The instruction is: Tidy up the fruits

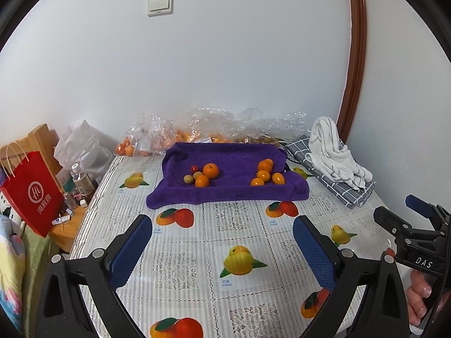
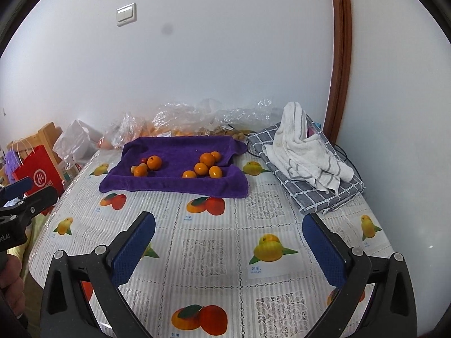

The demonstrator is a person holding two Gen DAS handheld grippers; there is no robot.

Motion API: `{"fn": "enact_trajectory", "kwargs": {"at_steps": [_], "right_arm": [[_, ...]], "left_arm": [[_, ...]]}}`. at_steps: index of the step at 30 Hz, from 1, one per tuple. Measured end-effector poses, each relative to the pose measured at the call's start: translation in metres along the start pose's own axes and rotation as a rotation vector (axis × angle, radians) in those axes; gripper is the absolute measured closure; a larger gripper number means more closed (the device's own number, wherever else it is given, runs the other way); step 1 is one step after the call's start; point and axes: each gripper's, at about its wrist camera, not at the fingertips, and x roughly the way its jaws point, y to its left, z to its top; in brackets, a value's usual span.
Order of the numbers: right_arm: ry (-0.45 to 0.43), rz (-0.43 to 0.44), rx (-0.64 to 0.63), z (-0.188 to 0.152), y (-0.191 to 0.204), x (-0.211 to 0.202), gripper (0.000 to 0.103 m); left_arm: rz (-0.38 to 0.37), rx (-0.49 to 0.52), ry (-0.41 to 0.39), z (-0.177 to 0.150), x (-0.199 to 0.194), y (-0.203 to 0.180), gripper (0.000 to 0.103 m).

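Observation:
A purple towel (image 1: 225, 194) lies at the far middle of the fruit-print tablecloth. On its left part sit two oranges (image 1: 210, 170), a small greenish fruit (image 1: 188, 179) and a tiny red one (image 1: 194, 168). Several oranges (image 1: 263, 175) cluster on its right part. My left gripper (image 1: 222, 225) hovers over the cloth short of the towel, open and holding nothing. In the right wrist view the towel (image 2: 174, 183) carries the same left cluster (image 2: 154, 162) and right cluster (image 2: 207, 159). My right gripper (image 2: 228, 219) is open too, with only tablecloth between its blue pads (image 2: 135, 248).
A grey checked cloth (image 2: 318, 197) with a crumpled white towel (image 2: 304, 152) lies at the right. Clear plastic bags (image 1: 208, 129) of fruit line the wall. A red paper bag (image 1: 33, 194) and bottles (image 1: 81, 180) stand off the table's left edge.

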Motion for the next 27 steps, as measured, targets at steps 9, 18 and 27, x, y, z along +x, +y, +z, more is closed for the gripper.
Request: {"fn": "enact_trajectory", "kwargs": {"at_steps": [9, 18, 27], "right_arm": [[0.012, -0.009, 0.005, -0.0031, 0.0006, 0.0023, 0.000], [0.012, -0.012, 0.006, -0.0058, 0.0000, 0.0025, 0.000], [0.008, -0.008, 0.007, -0.0059, -0.0009, 0.0008, 0.000]], "left_arm": [[-0.004, 0.002, 0.013, -0.0035, 0.0011, 0.0014, 0.002], [-0.005, 0.002, 0.014, -0.0050, 0.0012, 0.0005, 0.002], [-0.006, 0.002, 0.016, -0.0061, 0.0013, -0.0006, 0.002]]}}
